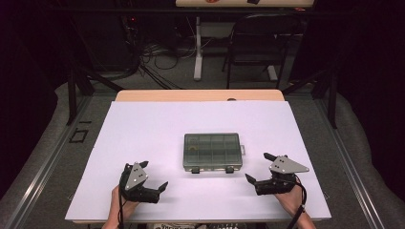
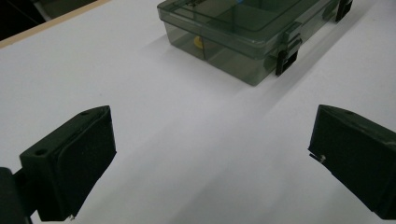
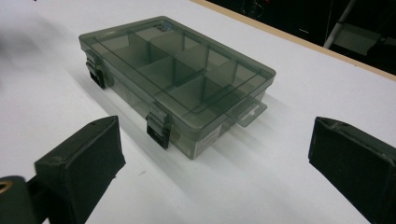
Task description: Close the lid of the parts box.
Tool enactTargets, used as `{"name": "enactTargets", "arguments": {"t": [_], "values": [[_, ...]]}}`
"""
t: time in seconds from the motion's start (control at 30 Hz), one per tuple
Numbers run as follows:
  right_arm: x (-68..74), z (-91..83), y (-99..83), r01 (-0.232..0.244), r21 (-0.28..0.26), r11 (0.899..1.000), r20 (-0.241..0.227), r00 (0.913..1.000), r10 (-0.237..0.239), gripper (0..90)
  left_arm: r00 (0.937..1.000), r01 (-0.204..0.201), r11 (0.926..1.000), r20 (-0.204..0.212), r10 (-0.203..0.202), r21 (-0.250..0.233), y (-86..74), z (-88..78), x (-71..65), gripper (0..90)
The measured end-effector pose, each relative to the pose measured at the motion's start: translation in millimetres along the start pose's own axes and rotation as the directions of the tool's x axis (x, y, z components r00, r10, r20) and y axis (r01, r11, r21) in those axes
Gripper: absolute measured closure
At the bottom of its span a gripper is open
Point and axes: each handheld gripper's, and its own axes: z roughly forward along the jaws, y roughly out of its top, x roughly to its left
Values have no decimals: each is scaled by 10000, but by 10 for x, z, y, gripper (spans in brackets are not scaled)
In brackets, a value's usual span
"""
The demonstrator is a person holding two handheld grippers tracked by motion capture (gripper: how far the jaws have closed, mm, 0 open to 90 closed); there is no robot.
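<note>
My box (image 1: 212, 151) lies shut in the middle of the white worktop (image 1: 143, 129). It is a grey see-through box with little rooms inside and two black clips (image 1: 195, 170) on the side that faces me.

My left tool (image 1: 154, 177) sits near the box's left front corner, but apart from it. My right tool (image 1: 259, 168) sits near its right front corner, also apart from it. The box is between my two tools. Both tools have their jaws wide apart, and nothing is between them.

In the left gripper view I see a small yellow thing (image 2: 198, 43) inside the box through its side wall. The right gripper view looks down on the lid, so I see the walls of the little rooms and a flat tab (image 3: 247, 113) that sticks out from the short end.
</note>
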Motion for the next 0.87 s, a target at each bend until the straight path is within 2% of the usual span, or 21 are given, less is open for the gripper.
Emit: {"name": "enactTargets", "arguments": {"t": [0.13, 0.2, 0.37, 0.57, 0.77, 0.87], "values": [[36, -13, -49, 56, 103, 9999, 82, 10000, -57, 2, 9998, 165, 9999, 65, -165, 24, -62, -28, 8, 1], [76, -10, -72, 289, 246, 9993, 248, 9993, -296, 0, 9998, 196, 9998, 61, -196, 58, -80, -35, 8, 1], [140, -62, -147, 503, 12, 9987, 329, 9982, -503, 0, 9996, 273, 9996, 27, -273, 42, -124, -55, 2, 1], [137, -112, -214, 205, -137, 9997, 284, 9994, -201, 0, 9992, 402, 9992, 46, -402, 18, -179, -84, 5, 1], [127, -82, -241, 91, 27, 10000, 213, 9997, -92, 0, 9992, 391, 9992, 73, -392, 91, -175, -63, 7, 1], [119, -99, -238, 220, -75, 9997, 177, 9996, -219, 0, 9995, 319, 9995, 44, -320, 51, -167, -67, 6, 1]]}}
